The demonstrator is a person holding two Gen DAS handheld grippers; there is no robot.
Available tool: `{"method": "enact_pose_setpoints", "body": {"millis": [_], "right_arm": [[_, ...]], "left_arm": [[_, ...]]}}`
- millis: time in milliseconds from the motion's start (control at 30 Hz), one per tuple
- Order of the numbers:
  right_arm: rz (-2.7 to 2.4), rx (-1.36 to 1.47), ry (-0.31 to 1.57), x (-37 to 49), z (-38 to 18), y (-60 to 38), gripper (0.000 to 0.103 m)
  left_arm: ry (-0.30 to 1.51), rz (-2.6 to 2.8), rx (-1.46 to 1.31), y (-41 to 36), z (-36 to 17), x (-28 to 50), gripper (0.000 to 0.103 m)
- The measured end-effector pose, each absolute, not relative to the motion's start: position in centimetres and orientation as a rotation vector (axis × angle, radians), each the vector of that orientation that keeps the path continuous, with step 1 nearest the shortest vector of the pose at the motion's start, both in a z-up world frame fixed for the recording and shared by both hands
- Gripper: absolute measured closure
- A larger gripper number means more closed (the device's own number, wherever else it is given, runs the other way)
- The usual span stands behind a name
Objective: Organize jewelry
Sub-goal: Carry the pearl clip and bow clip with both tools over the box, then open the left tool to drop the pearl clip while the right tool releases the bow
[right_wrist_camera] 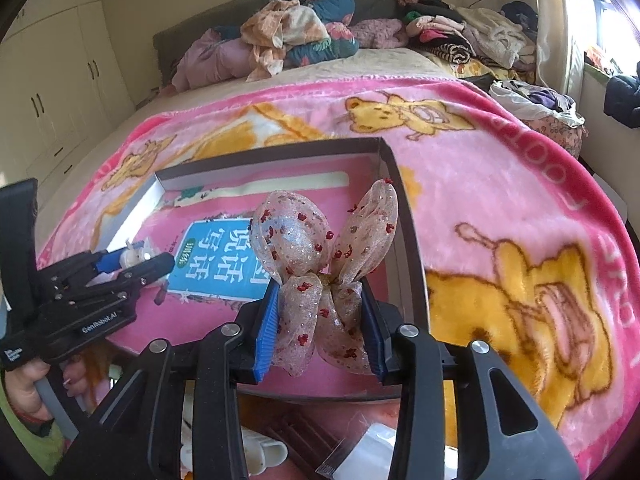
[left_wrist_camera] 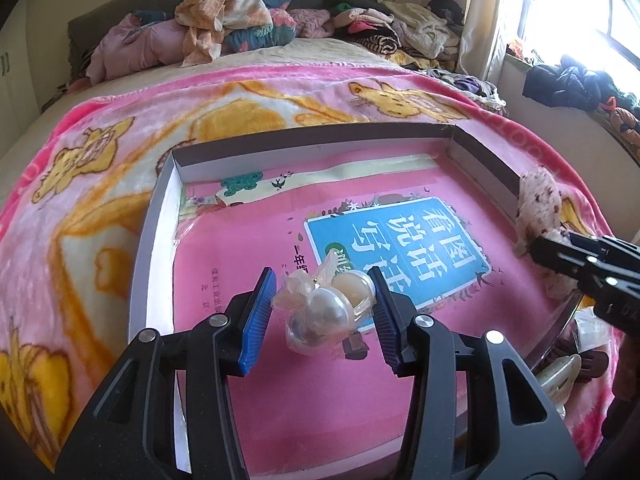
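**A:** Where is each piece of jewelry, and what are the grippers doing?

**B:** The left gripper (left_wrist_camera: 324, 304) is clenched on a pearl hair clip (left_wrist_camera: 328, 308) wrapped in clear plastic; both blue pads (left_wrist_camera: 258, 316) press its sides. The right gripper (right_wrist_camera: 322, 320) grasps a sheer glittery bow (right_wrist_camera: 324, 264) with red dots at its knot, the two loops fanning up beyond the fingertips.

**A:** How do they sit relative to the tray?

**B:** Both hang over a shallow grey-walled box lid (left_wrist_camera: 156, 216) lined with a pink booklet (left_wrist_camera: 280, 248), resting on a pink cartoon blanket (left_wrist_camera: 92, 168) on a bed. The pearl clip is above the lid's near-middle. The bow is above the lid's near right corner, just inside the right wall.

**A:** Which matters for the next move?

**B:** Probably straight down: each item already lies over the lining, so lowering and releasing should suffice. The bow's long axis runs across its gripper, and its right loop reaches toward the right wall, so it may catch there.
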State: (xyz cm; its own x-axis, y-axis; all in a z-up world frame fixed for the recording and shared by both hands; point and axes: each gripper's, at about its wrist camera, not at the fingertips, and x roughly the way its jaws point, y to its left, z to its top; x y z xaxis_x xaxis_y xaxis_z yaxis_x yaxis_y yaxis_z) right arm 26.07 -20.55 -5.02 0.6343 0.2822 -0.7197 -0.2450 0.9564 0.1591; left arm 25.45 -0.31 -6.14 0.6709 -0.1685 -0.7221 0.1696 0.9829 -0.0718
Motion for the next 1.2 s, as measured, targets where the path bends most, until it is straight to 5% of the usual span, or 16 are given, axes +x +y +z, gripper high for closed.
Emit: {"method": "enact_pose_setpoints", "body": {"millis": [667,867,1200], "right_arm": [[0.306,0.051,0.765,23.8,-4.8,-20.7,0.033],[0.292,0.06,0.718,22.3,-4.0,-21.2,0.019],[0.275,0.07,0.671,19.6,-2.7,-21.7,0.008]], "left_arm": [[0.8,-0.165,-0.008,0.2,-6.1,25.3,0.065],[0.781,-0.158,-0.012,0.4,-5.5,24.3,0.056],[0.73,-0.161,-0.038,0.6,-3.6,21.7,0.027]]}}
